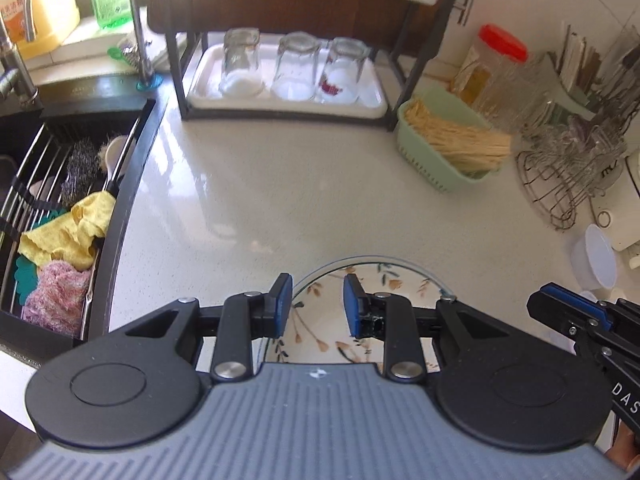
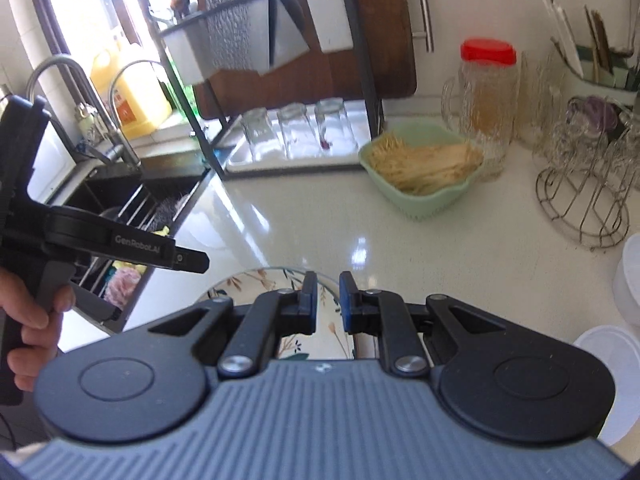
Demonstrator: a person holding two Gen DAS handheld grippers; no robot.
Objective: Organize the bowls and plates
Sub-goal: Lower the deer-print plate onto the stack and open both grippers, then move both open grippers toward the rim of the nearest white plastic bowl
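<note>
A white plate with a floral pattern [image 1: 384, 280] lies on the pale counter at the near edge; it also shows in the right wrist view [image 2: 240, 282]. My left gripper [image 1: 317, 306] hovers over its left part, jaws open and empty. My right gripper [image 2: 328, 300] is above the plate's right rim, jaws a narrow gap apart, nothing clearly between them. The right gripper also shows in the left wrist view [image 1: 568, 312]. White bowls [image 2: 612, 344] stand at the right, also seen in the left wrist view [image 1: 596, 258].
A black sink [image 1: 60, 208] with cloths and scrubbers lies at the left. A black rack holds a white tray [image 1: 376, 102] with three upturned glasses. A green basket of sticks [image 1: 444, 148], a red-lidded jar [image 1: 496, 64] and a wire stand [image 1: 568, 176] are at the back right.
</note>
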